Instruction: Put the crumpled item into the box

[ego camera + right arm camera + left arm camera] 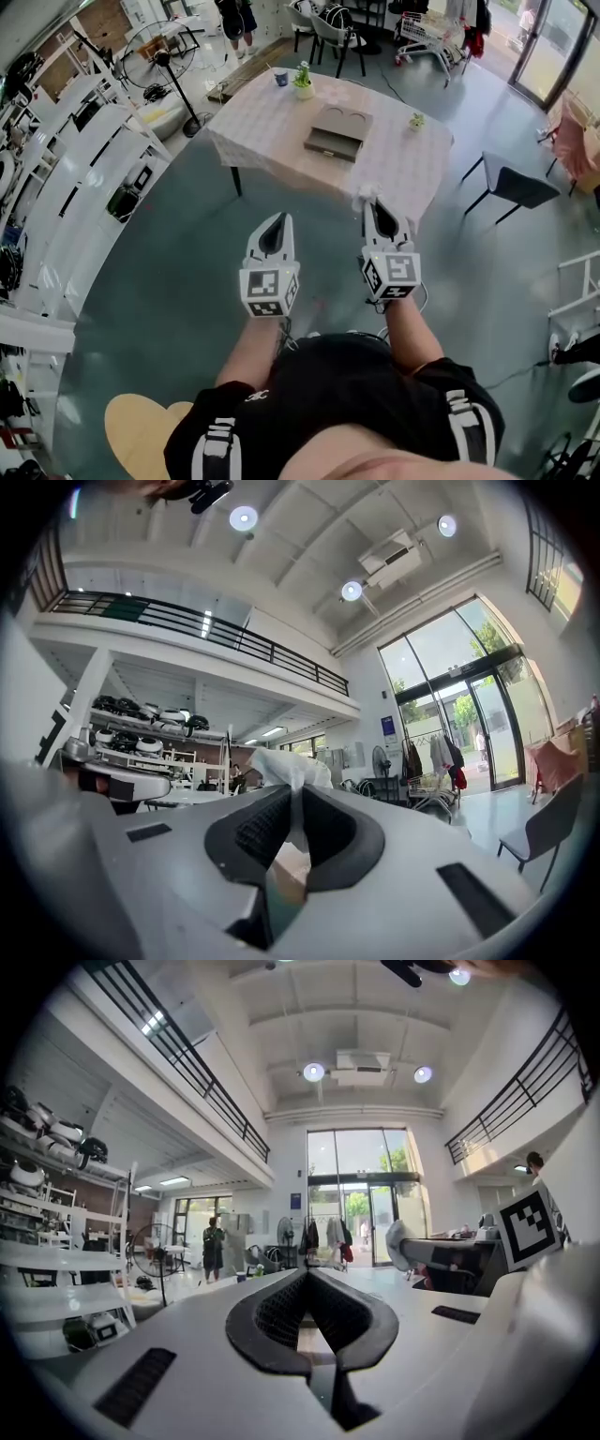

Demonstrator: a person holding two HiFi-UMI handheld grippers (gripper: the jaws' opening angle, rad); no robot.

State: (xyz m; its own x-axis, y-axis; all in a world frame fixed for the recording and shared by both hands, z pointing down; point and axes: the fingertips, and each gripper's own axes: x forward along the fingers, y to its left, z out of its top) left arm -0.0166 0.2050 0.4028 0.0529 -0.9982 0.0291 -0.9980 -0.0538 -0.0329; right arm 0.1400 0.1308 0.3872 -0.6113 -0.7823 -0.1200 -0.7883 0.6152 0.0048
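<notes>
A crumpled white item point(285, 769) is pinched between the black pads of my right gripper point(293, 797), which is shut on it. In the head view the same white wad point(366, 195) sticks out past the right gripper's point(377, 210) tips, over the near edge of the table point(403, 173). A flat grey-brown box point(338, 132) lies on the checked tablecloth, farther away and up-left of the wad. My left gripper point(272, 229) hangs beside the right one over the floor, jaw tips touching and nothing between them point(306, 1275).
Two small potted plants point(303, 81) point(416, 121) and a cup point(281, 78) stand on the table. A dark chair point(517, 187) is at its right, more chairs behind. White shelves point(84, 187) and a standing fan point(159, 56) line the left. A person point(236, 19) stands far back.
</notes>
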